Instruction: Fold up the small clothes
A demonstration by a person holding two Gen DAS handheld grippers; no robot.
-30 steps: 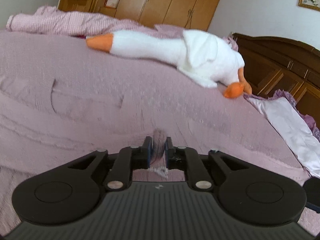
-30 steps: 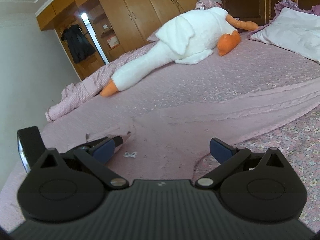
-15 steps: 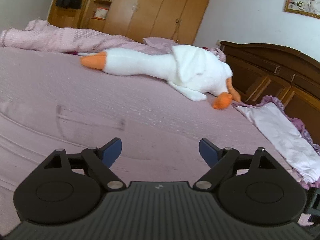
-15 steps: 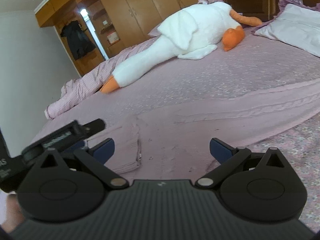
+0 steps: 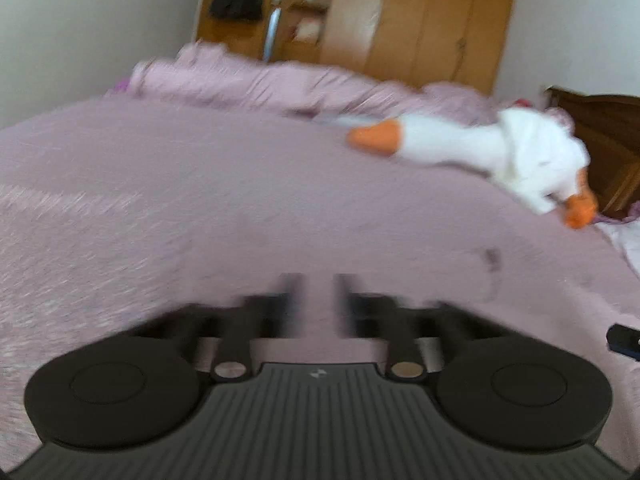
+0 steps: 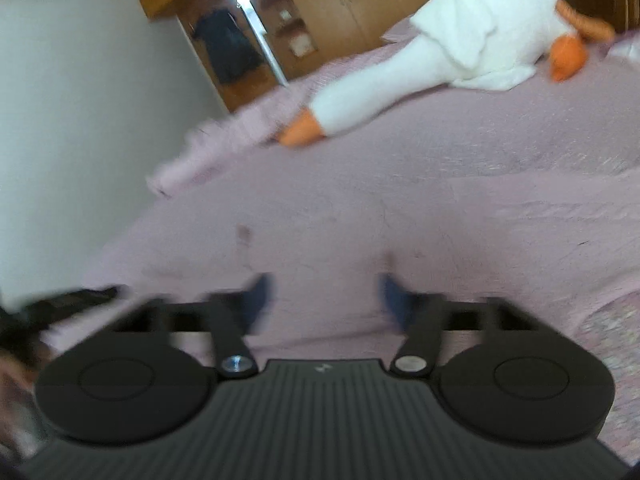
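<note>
bedspread (image 5: 200,200): pale pink-mauve, plain | plush goose (image 6: 452,52): white body, orange beak and feet | wardrobe (image 5: 420,16): light brown wood | headboard (image 5: 612,132): dark brown | wall (image 6: 80,120): off-white

There was one white plush goose (image 5: 496,152), one pink bedspread (image 5: 200,200), one wooden wardrobe (image 5: 400,20), one dark garment (image 6: 228,52) hanging by it, and two grippers: left gripper (image 5: 316,292), right gripper (image 6: 324,296)

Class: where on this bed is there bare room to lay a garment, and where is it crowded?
Free: the wide bedspread stretch on the near side of the plush goose. Crowded: the far edge, under the rumpled blanket, and the goose's corner by the headboard.
</note>
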